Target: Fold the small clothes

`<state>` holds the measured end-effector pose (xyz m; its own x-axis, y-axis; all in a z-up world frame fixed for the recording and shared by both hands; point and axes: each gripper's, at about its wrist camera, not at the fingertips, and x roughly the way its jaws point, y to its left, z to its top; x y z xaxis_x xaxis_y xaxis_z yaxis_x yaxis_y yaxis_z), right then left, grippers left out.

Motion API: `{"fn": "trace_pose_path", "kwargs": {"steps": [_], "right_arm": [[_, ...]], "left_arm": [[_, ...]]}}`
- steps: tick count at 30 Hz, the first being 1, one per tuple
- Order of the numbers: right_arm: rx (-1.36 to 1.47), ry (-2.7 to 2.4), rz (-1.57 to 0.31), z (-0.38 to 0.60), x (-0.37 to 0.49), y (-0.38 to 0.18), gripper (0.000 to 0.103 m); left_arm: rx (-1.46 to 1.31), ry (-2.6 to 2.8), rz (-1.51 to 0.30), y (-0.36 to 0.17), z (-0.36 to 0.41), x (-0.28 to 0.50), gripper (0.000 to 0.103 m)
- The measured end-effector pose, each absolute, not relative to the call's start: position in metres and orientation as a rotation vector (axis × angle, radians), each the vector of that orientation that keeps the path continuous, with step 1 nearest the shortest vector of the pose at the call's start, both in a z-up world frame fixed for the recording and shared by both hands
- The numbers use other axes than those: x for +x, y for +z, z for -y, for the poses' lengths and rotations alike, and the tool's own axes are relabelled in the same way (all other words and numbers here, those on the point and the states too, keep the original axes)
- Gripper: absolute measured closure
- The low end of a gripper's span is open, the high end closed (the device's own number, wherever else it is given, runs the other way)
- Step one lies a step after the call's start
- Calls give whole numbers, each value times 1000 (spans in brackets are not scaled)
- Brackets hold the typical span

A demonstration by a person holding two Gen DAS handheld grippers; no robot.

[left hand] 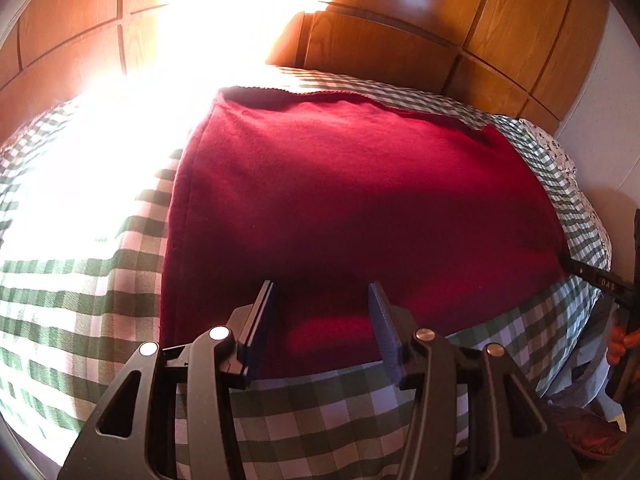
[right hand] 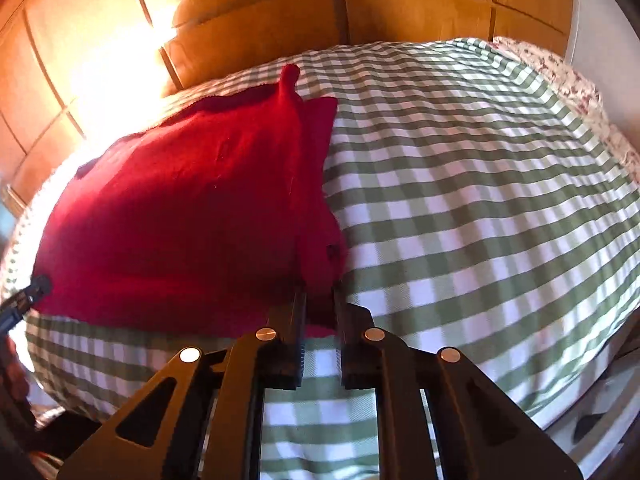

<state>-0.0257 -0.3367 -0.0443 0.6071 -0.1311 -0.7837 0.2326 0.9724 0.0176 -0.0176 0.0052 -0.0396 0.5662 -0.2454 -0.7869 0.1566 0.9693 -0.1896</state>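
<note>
A red garment [left hand: 344, 200] lies spread flat on a bed w/ a green-and-white checked cover [left hand: 80, 300], filling the centre of the left wrist view and the left-centre of the right wrist view. Behind the bed, across the top of both frames, are wooden panels [left hand: 400, 40], w/ a strong glare of light washing out the upper left.

The left gripper [left hand: 324, 300] sits at bottom centre of its view, jaws apart, hovering at the garment's near edge; cloth shows in the gap between the fingers, but the pads don't press on it.

The right gripper [right hand: 320, 300], bottom centre of its own view, has its jaws drawn nearly together and clamped on the garment's near right corner (a bunch of red fabric is pinched between the fingers). In the left wrist view the same gripper shows at the far right edge, its tip on that corner, w/ part of a hand [left hand: 620, 344] behind it.

A floral-print fabric [right hand: 568, 76] peeks out at the upper right of the bed.
</note>
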Motion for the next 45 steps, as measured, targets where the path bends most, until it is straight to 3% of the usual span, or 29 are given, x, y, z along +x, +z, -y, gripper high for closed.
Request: {"fn": "trace_pose_path", "kwargs": {"steps": [4,7,9,11,16,18,20,29,31,32,33,39,42,45], "right_arm": [[93,-205,-918,338,-20,-51,91],[137,-193,-872,347,-14,-32,76],[153,-194,-812,353,0,-15,47],[188,-185,-775,359,19,-9,42],[208,-226,-820,374,94,-26,43],[197,-246,-859,372,117,-35,84],[86,-306,-851,359,129,-34,90],[-116,-424,-841,345,138,-53,88],[-120,-456,-829,344,135,-47,65],[-121,-474,-814,343,131,-43,42],[-109,-473,-789,342,126,-38,33],[-94,-416,-694,318,99,-11,33],[-92,-355,-686,296,90,-9,26],[-119,-295,-694,273,88,-17,26]], "left_arm": [[-86,-242,-925,-38,-3,-20,50],[-108,-256,-923,-40,-6,-19,48],[-106,-255,-925,-40,-6,-17,47],[-101,-256,-924,-40,-4,-18,46],[-97,-257,-929,-39,-4,-16,46],[-86,-252,-929,-38,-2,-15,46],[-70,-243,-928,-37,0,-15,46],[1,-205,-892,-24,11,-15,44],[-3,-204,-880,-21,9,-15,44],[-5,-202,-877,-19,8,-15,44],[-7,-200,-873,-17,7,-15,43],[-5,-193,-859,-13,2,-17,43],[-7,-180,-865,-13,0,-18,43],[-11,-163,-866,-12,-4,-19,43]]}}
